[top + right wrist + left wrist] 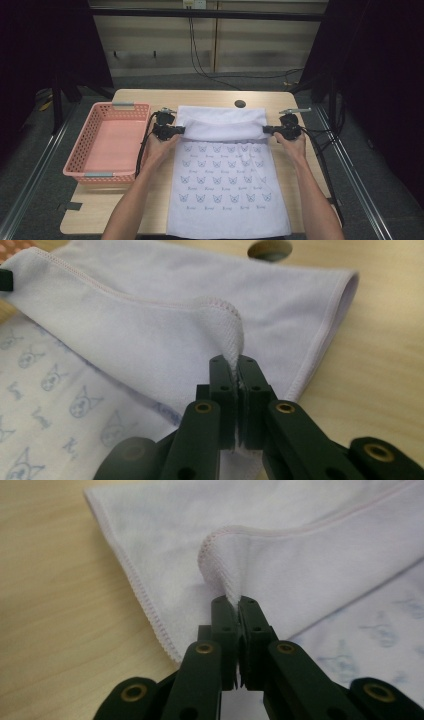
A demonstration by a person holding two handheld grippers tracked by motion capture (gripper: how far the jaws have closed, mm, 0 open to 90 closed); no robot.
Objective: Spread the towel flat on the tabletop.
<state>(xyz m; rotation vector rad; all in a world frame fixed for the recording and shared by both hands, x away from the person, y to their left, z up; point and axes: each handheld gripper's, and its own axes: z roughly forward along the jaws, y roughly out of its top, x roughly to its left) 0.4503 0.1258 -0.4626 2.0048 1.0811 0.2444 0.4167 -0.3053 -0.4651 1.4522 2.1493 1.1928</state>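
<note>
Two grippers hold the towel on the table, its long axis toward the person: left gripper, right gripper. Left gripper pinches a corner; right gripper pinches the other.

Table: cloth at centre, far end folded back over itself; basket left of cloth; left gripper and right gripper at the fold's two ends.
</note>
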